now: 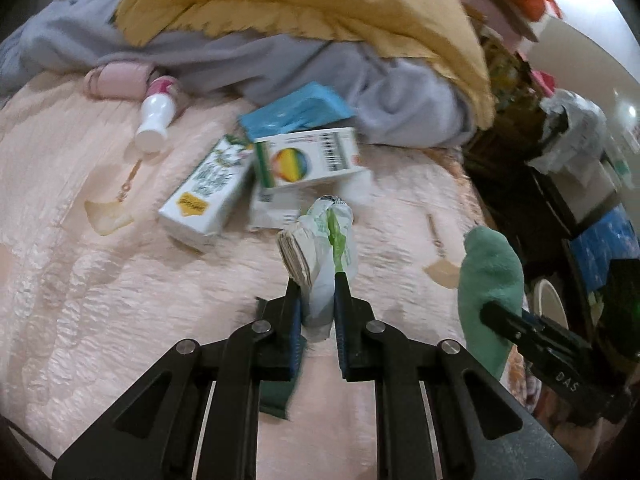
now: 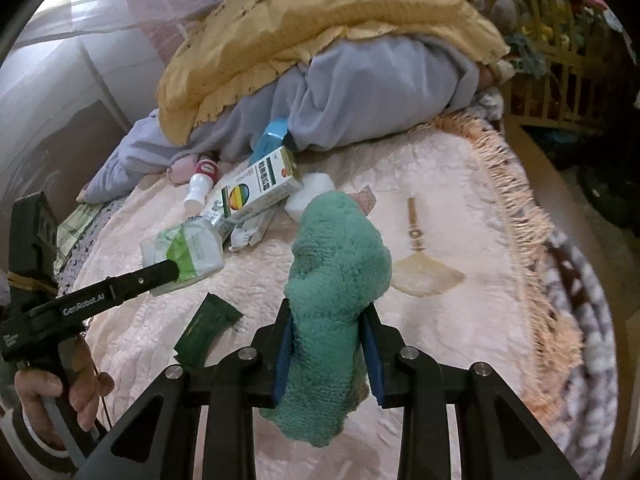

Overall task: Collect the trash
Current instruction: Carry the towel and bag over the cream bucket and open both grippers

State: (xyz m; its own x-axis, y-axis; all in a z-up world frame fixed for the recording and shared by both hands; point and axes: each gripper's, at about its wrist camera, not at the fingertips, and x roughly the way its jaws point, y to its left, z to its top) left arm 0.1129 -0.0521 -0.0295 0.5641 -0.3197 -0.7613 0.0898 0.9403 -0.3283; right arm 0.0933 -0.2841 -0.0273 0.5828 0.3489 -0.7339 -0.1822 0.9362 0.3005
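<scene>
Left hand-held gripper (image 1: 316, 292) clenched on a crumpled wrapper (image 1: 324, 236); right hand-held gripper (image 2: 328, 340) clenched on a green cloth (image 2: 340, 264).
On the bed (image 1: 100, 280), largest first, two cartons (image 1: 310, 162) (image 1: 204, 196), a white bottle (image 1: 154, 118) and a dark green sachet (image 2: 206, 330) lie uncollected; the job looks barely begun.
</scene>
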